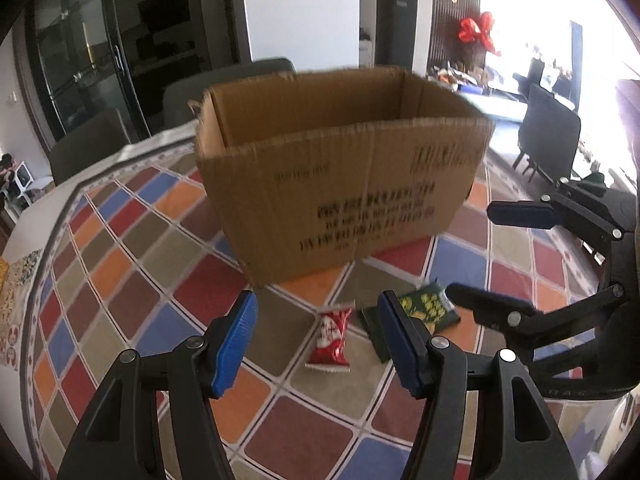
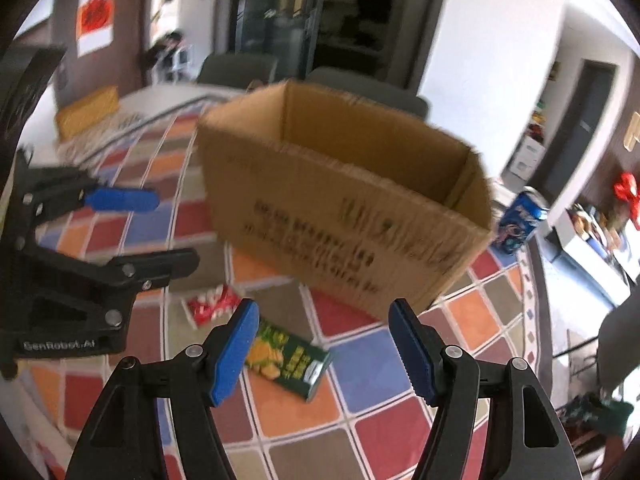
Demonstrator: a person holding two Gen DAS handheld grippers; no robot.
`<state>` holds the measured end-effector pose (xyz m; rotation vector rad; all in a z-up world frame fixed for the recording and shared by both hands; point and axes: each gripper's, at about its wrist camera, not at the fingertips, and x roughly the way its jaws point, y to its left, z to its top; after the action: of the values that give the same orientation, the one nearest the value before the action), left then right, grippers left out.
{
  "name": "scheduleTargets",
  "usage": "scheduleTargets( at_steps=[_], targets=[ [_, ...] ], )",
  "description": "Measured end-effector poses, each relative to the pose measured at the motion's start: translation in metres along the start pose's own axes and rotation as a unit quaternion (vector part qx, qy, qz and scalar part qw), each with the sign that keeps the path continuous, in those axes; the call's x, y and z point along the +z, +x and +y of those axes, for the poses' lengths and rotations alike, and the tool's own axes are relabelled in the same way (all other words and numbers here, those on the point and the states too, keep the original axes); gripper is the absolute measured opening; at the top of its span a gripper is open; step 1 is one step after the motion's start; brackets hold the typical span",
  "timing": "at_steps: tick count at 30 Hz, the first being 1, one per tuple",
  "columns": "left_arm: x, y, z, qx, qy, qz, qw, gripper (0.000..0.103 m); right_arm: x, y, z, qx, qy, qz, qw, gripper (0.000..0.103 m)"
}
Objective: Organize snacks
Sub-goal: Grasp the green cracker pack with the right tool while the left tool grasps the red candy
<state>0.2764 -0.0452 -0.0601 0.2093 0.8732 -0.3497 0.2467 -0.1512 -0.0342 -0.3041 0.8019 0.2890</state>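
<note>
An open cardboard box [image 1: 340, 184] stands on the patchwork tablecloth [image 1: 132, 264]; it also shows in the right wrist view [image 2: 340, 216]. A red snack packet [image 1: 330, 340] lies in front of the box, with a green snack packet [image 1: 430, 310] to its right. My left gripper [image 1: 316, 340] is open above the red packet, holding nothing. My right gripper [image 2: 322, 354] is open above the green packet [image 2: 290, 360], holding nothing. The red packet [image 2: 212, 304] lies to the left of it. Each gripper shows in the other's view: the right one [image 1: 476, 252] and the left one [image 2: 176, 232].
A blue drink can [image 2: 518, 222] stands on the table to the right of the box. Dark chairs [image 1: 228, 88] stand behind the table. A yellow item [image 2: 86, 112] lies at the table's far left. A dark glass cabinet [image 1: 80, 52] is behind.
</note>
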Motion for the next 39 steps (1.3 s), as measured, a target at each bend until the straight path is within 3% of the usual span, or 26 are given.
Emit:
scheduleTargets(
  at_steps=[4, 11, 16, 20, 25, 31, 34, 39],
  targets=[
    [-0.008, 0.013, -0.005, -0.004, 0.015, 0.018, 0.9997, 0.061, -0.008, 0.019, 0.012, 0.031, -0.057, 0.038, 0.997, 0.068],
    [-0.017, 0.039, -0.006, -0.02, 0.039, 0.055, 0.9975, 0.055, -0.017, 0.055, 0.021, 0.081, -0.138, 0.106, 0.981, 0.068],
    [-0.018, 0.053, -0.007, -0.037, 0.042, 0.072, 0.9958, 0.053, -0.018, 0.067, 0.028, 0.076, -0.206, 0.115, 0.969, 0.068],
    [-0.018, 0.065, -0.007, -0.044, 0.041, 0.087, 0.9944, 0.049, -0.023, 0.074, 0.036, 0.102, -0.244, 0.126, 0.956, 0.068],
    [-0.019, 0.074, -0.005, -0.047, 0.034, 0.1, 0.9933, 0.045, -0.023, 0.086, 0.039, 0.116, -0.254, 0.138, 0.95, 0.068],
    [-0.019, 0.087, 0.001, -0.069, 0.012, 0.113, 0.9911, 0.03, -0.015, 0.097, 0.036, 0.134, -0.237, 0.141, 0.952, 0.07],
    [-0.018, 0.09, 0.002, -0.069, 0.005, 0.113, 0.9912, 0.023, -0.011, 0.101, 0.029, 0.154, -0.209, 0.149, 0.954, 0.07],
    [-0.02, 0.089, 0.003, -0.067, -0.004, 0.111, 0.9915, 0.022, -0.011, 0.106, 0.013, 0.181, -0.142, 0.15, 0.961, 0.069]
  ],
)
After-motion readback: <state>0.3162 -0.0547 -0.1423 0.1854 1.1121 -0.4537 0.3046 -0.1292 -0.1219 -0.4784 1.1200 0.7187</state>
